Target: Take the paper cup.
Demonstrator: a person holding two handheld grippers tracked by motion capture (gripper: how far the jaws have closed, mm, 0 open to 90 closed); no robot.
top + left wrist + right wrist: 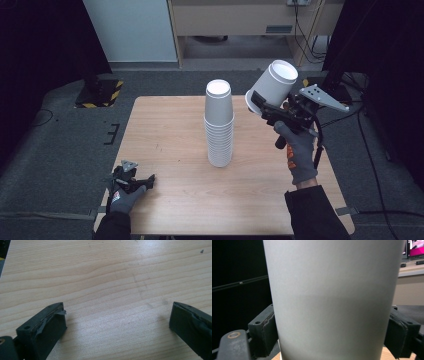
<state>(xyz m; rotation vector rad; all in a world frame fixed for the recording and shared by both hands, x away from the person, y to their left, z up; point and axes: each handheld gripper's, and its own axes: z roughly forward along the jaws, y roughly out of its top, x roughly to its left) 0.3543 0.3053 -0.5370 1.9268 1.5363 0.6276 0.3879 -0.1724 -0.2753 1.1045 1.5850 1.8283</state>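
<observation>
A tall stack of upside-down white paper cups (219, 125) stands at the middle of the wooden table (165, 145). To its right, raised in the air and tilted, is a single white cup (272, 86), bottom up. My right gripper (263, 106) is shut on that cup near its rim end. In the right gripper view the cup wall (334, 297) sits between both pads (267, 333). My left gripper (145, 182) rests low at the table's front left corner, jaws wide apart over bare wood (112, 285), holding nothing.
Grey carpet surrounds the table. A yellow-and-black striped base (100, 93) lies on the floor at the back left, and cables (305, 30) hang near a cabinet at the back right. A monitor (415, 248) glows at the far right of the right gripper view.
</observation>
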